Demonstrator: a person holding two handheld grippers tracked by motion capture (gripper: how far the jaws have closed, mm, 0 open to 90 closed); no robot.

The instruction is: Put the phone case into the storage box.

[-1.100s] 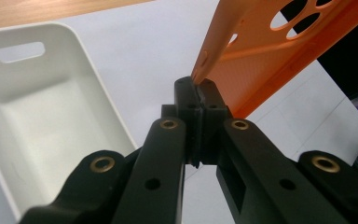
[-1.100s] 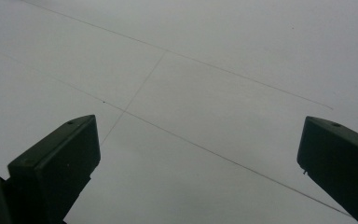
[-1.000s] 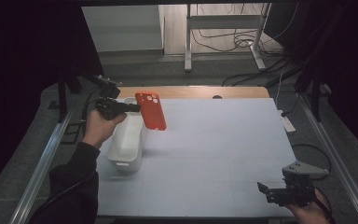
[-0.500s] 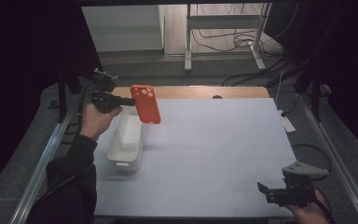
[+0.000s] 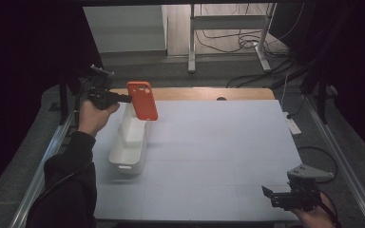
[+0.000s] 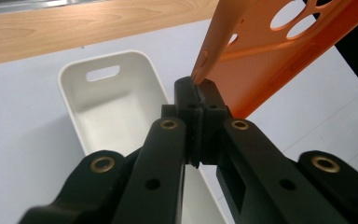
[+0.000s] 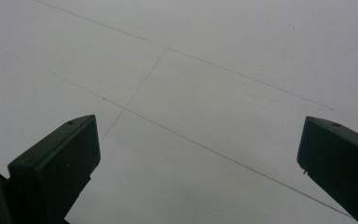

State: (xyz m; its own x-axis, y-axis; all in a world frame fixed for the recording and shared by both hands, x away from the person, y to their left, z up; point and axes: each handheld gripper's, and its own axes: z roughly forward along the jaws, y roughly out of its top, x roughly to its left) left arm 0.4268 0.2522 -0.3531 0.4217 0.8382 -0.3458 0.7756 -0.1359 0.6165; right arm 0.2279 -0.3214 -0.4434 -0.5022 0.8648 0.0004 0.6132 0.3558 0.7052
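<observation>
An orange phone case (image 5: pixel 142 99) with round camera cut-outs hangs in the air above the far end of a white oblong bin (image 5: pixel 130 142). My left gripper (image 5: pixel 126 99) is shut on the case's edge. In the left gripper view the jaws meet on the thin rim of the case (image 6: pixel 261 56), with the bin (image 6: pixel 107 102) below, its inside bare. My right gripper (image 5: pixel 267 194) stays low at the table's near right corner. In the right gripper view its fingers (image 7: pixel 58 158) stand wide apart over the pale mat, with nothing between them.
A pale grey mat (image 5: pixel 218 142) covers the table, with a strip of bare wood (image 5: pixel 209 93) along the far edge. A white power strip (image 5: pixel 292 124) lies off the right side. Metal rails run along both sides, and cables lie on the floor beyond.
My left hand has carried the orange case leftward and toward the far edge, a little higher above the bin. The right gripper has kept still.
</observation>
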